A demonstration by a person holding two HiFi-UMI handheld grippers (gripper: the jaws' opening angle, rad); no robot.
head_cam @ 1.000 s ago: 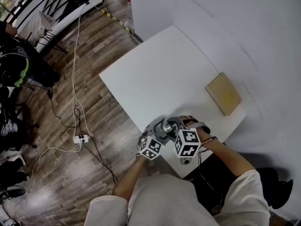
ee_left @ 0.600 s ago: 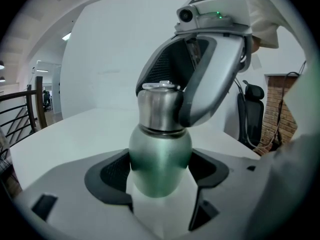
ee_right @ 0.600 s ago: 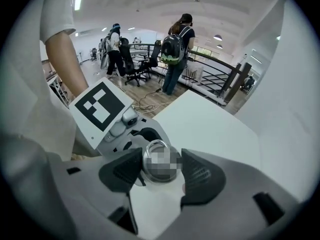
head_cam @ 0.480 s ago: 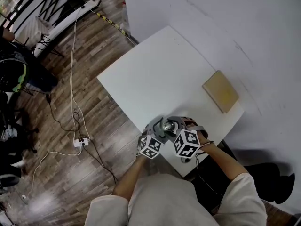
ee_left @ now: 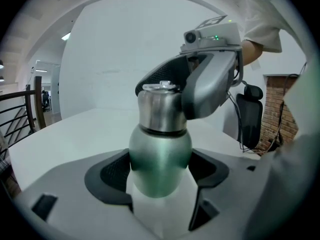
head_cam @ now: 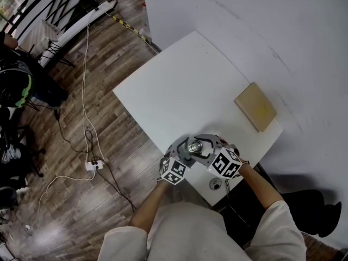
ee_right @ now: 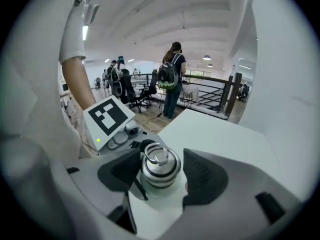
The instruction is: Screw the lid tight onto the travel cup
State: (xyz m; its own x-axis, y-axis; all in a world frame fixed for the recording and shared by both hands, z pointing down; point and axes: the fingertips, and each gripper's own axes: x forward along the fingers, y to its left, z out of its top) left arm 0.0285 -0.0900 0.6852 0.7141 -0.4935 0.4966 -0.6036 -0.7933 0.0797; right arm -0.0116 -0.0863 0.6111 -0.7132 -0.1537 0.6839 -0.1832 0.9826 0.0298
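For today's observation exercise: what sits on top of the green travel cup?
A steel lid with a ring handle sits on the travel cup. The right gripper straddles it, its jaws having just been opening. The cup's mouth is hidden under the lid.

The right gripper, jaws just opening round the lid, masks the lid's side; overhead, the left gripper covers the travel cup body

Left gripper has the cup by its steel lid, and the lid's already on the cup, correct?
Not quite. The left gripper has the cup by its green body, below the steel lid, as the left gripper view shows. The lid is already on the cup.
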